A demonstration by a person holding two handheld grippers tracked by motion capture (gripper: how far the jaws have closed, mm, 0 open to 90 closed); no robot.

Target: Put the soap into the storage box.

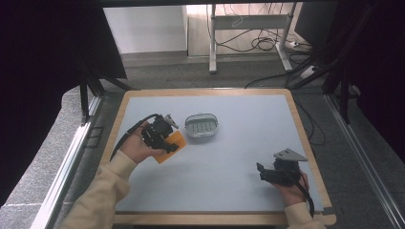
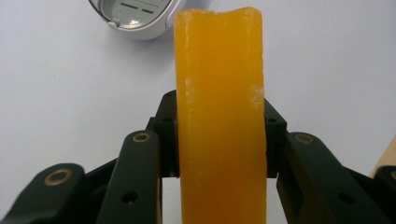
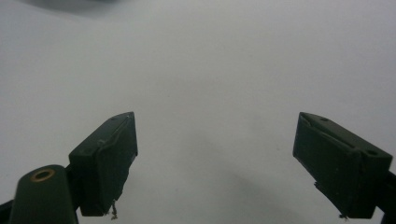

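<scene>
Orange soap bar [image 2: 219, 116]: stiff, light, likely slippery; left gripper [image 2: 219, 140] clamps its broad faces mid-length, near the soap dish [image 1: 201, 125]. Right gripper [image 3: 224, 163] stands open, empty.

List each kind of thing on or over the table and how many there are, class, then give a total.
Orange soap bar: 1
White soap dish: 1
Hand-held claw: 2, left claw and right claw
Total: 4
</scene>
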